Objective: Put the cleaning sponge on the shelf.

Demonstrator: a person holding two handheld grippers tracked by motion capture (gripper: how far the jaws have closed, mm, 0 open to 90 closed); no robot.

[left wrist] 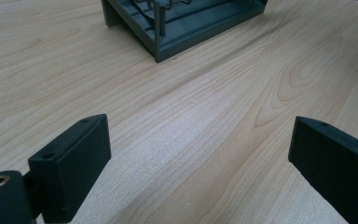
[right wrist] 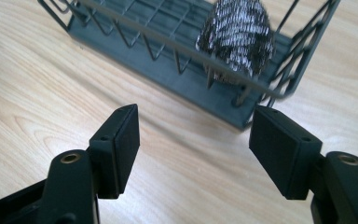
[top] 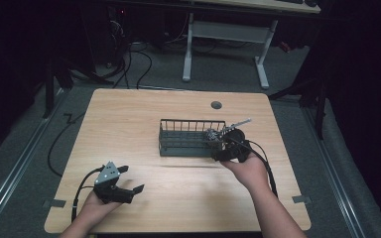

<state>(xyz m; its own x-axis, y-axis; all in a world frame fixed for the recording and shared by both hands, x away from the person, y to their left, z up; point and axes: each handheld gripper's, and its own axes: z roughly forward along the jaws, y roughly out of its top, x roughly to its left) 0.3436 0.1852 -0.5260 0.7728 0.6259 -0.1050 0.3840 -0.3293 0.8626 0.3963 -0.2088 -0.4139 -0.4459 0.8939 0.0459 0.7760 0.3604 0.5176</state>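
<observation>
Dark wire rack [top: 191,138] sits mid-table on wooden table [top: 129,119]. Steel-wool scrubber [right wrist: 237,35] with handle rests inside rack's right end. Right gripper [right wrist: 193,144] just near of that end, jaws spread wide, holding nothing. Left gripper [left wrist: 200,158] near-left, well apart from rack, jaws wide, empty, above bare wood.

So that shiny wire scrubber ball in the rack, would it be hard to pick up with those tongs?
Probably not. The steel-wool scrubber looks like loose coiled wire, so it is likely light and springy and would squash a little under a grip. Its rough tangle should resist slipping, though strands might snag on the wire rack. Being rounded, it could roll if nudged.
</observation>
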